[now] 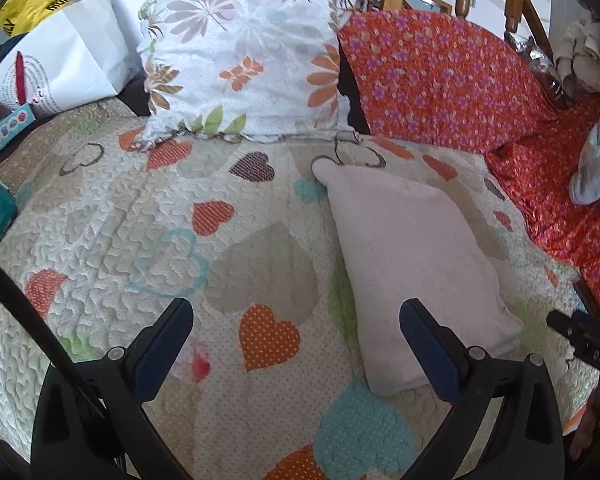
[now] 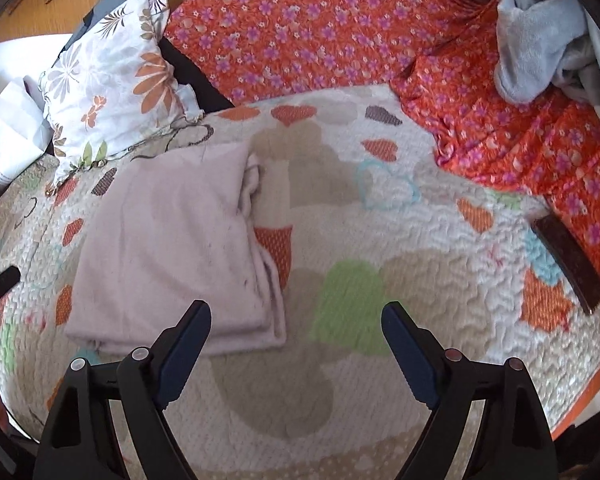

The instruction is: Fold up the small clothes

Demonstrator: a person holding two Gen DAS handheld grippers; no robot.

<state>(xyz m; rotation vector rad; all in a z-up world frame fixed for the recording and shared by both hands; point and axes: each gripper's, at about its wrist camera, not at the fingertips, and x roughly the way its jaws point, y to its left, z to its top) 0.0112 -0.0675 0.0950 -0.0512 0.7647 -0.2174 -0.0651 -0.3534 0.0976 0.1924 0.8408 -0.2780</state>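
A pale pink garment (image 1: 412,264) lies folded into a rectangle on the heart-patterned quilt (image 1: 140,220). It also shows in the right wrist view (image 2: 172,248), with layered edges on its right side. My left gripper (image 1: 296,320) is open and empty above the quilt, its right finger at the garment's near left edge. My right gripper (image 2: 296,324) is open and empty, its left finger just above the garment's near right corner. The tip of the right gripper shows at the right edge of the left wrist view (image 1: 580,332).
A floral pillow (image 1: 244,56) and an orange flowered cover (image 1: 460,80) lie at the back. A grey crumpled cloth (image 2: 552,40) sits on the orange cover at the right. A dark flat object (image 2: 568,264) lies near the quilt's right edge. White bags (image 1: 60,60) and boxes stand at the left.
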